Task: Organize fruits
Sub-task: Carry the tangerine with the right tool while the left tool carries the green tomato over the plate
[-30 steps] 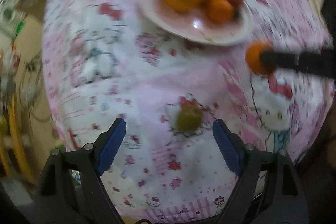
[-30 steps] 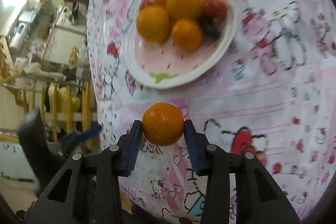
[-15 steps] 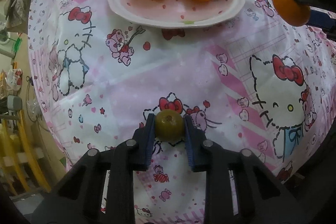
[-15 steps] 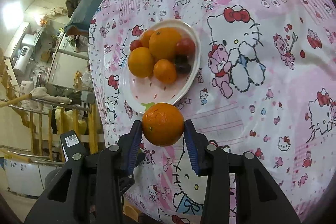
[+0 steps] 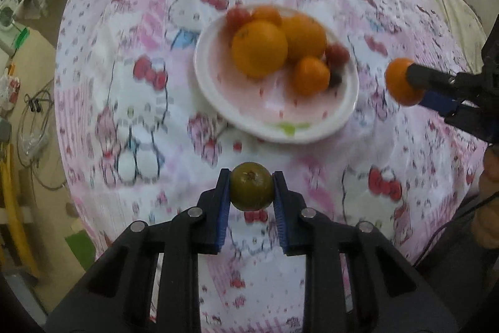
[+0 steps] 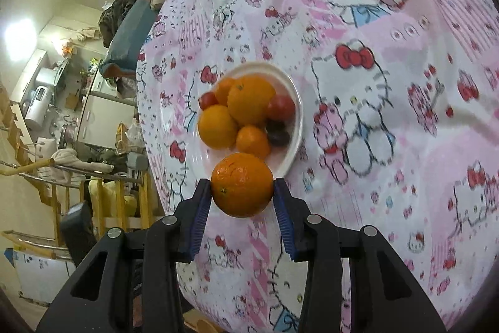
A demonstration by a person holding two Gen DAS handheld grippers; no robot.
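The left tongs (image 5: 252,191) are clenched on a small green-brown fruit (image 5: 251,190), pinched at its widest part between the blue pads and held clear above the patterned cloth (image 5: 131,89) over the worktop, on the near side of the white plate (image 5: 215,95). To set it down well, I would carry it over the bare pink patch at the plate's near side, lower it until it rests on the plate, and only then ease the pads apart, so it cannot roll off the shallow rim. On the plate the pile sits toward the far side: a large orange (image 5: 259,48) in front, more oranges behind and beside it, and small red and dark fruits at the edges, though motion blur in the left wrist view makes their exact count hard to judge. Further right, the right tongs (image 6: 242,191) are gripping a mandarin (image 6: 242,185) across its middle, held just short of the plate's rim in the right wrist view. Both loads aim at the same free patch, so it seems wise to place one at a time, keeping the tongs well apart, and to avoid nudging the stacked oranges, which could start rolling.
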